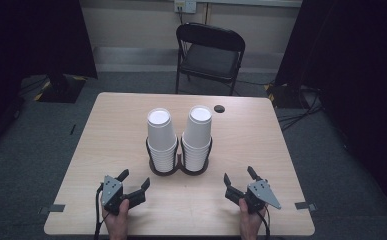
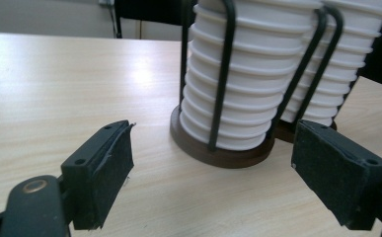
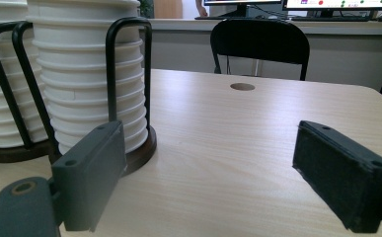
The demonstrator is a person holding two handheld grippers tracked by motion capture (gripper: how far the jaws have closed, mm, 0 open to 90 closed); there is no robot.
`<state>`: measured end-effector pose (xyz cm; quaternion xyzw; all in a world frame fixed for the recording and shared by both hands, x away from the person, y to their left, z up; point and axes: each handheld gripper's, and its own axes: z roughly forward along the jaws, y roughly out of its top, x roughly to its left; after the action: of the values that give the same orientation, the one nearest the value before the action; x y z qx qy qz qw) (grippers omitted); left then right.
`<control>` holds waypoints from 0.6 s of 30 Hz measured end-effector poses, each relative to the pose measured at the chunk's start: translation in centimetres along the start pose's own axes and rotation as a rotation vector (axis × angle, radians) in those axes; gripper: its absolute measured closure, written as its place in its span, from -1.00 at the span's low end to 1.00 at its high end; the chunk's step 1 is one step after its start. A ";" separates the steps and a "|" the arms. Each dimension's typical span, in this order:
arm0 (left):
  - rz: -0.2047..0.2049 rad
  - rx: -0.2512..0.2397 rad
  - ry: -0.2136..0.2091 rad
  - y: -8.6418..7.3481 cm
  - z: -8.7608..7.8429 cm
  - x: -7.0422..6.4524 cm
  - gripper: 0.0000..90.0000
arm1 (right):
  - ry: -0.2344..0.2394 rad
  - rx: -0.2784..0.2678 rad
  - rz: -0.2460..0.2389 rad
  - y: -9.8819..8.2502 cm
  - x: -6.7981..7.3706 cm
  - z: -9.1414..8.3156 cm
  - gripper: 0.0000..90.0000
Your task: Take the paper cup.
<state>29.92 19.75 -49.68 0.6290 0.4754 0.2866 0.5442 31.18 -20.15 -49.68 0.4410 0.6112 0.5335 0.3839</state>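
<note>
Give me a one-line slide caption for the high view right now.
Two stacks of white paper cups in a twin dark holder mid-table, left tool and right tool open before them.

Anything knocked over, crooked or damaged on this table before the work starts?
Nothing stands out. Both stacks of upturned white cups stand upright in the dark two-ring holder, none spilled. The left hand-held gripper and right hand-held gripper are open, apart from the holder.

white cups (image 1: 160, 131), dark brown holder (image 1: 179, 169) with black wires, pale wood-grain table (image 1: 261, 145), black chair (image 1: 208, 52).
</note>
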 end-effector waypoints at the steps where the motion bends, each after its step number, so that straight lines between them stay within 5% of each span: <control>1: 0.001 0.006 -0.009 0.0 0.0 0.0 -0.65 | -0.002 0.001 0.000 0.0 0.0 0.0 -0.73; 9: -0.009 0.013 -0.099 1.0 -0.1 -0.3 -0.64 | 0.010 0.010 -0.005 0.0 0.1 -0.1 -0.72; 18: 0.069 0.026 -0.180 2.6 -0.3 -2.6 -0.62 | 0.000 0.010 -0.008 0.0 0.2 -0.2 -0.72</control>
<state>29.35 17.65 -46.74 0.6753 0.4062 0.2412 0.5663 30.93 -19.97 -49.65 0.4406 0.6154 0.5291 0.3838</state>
